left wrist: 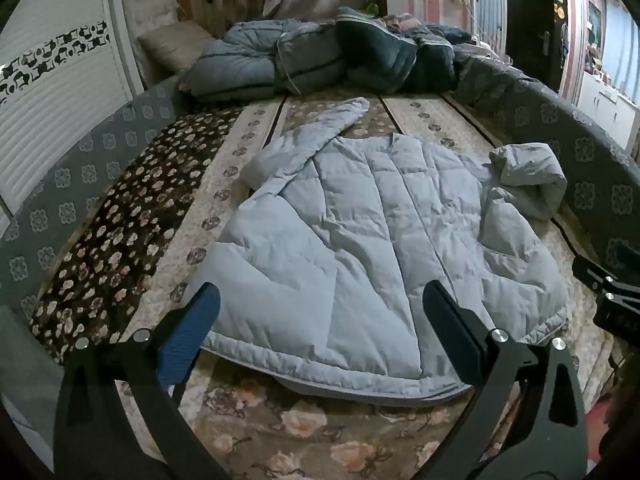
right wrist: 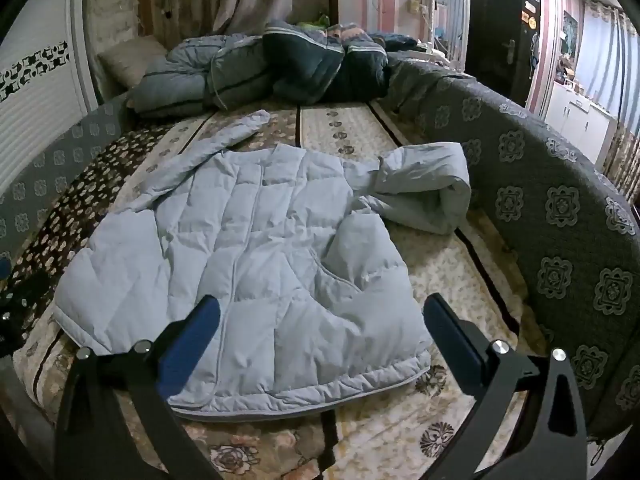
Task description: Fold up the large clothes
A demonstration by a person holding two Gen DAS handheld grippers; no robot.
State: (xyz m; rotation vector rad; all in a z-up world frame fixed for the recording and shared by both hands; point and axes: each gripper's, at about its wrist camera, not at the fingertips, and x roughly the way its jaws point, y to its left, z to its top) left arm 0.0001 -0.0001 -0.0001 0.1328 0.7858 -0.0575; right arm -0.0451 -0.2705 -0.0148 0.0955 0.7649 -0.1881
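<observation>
Your left gripper [left wrist: 320, 312] and right gripper [right wrist: 322, 316] both hang over the near hem with fingers spread wide and released, holding nothing, while the jacket [left wrist: 360, 248] lies flat on the bed [left wrist: 440, 128], its right sleeve [right wrist: 424, 192] bunched up at the far right. If you fold now, that sleeve likely makes a lump. The puffy, slick padding may also slip from a shallow pinch or spring back open.
</observation>
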